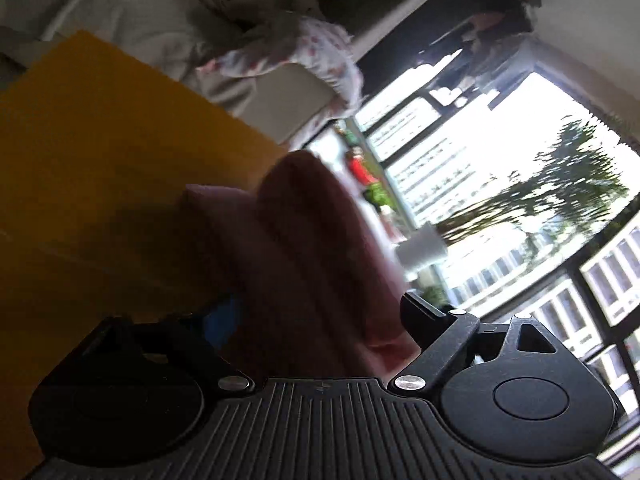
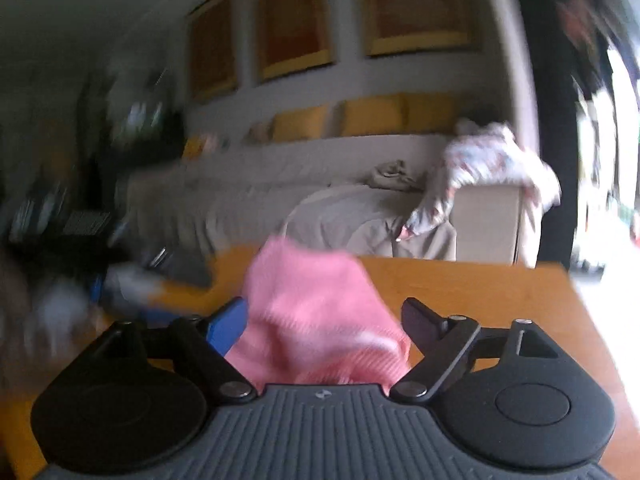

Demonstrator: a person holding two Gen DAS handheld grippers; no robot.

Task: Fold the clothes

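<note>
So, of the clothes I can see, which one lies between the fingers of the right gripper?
The pink knit. It sits between the right gripper's fingers over the orange table; the floral garment hangs on the sofa beyond.

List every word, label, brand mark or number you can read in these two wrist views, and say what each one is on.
No readable text in either view.
Left gripper body: a tiny embossed mark, too small to read.
Right gripper body: a small embossed logo, a symbol without letters.
Pink garment, orange table, floral garment: no print visible; blurred.
</note>
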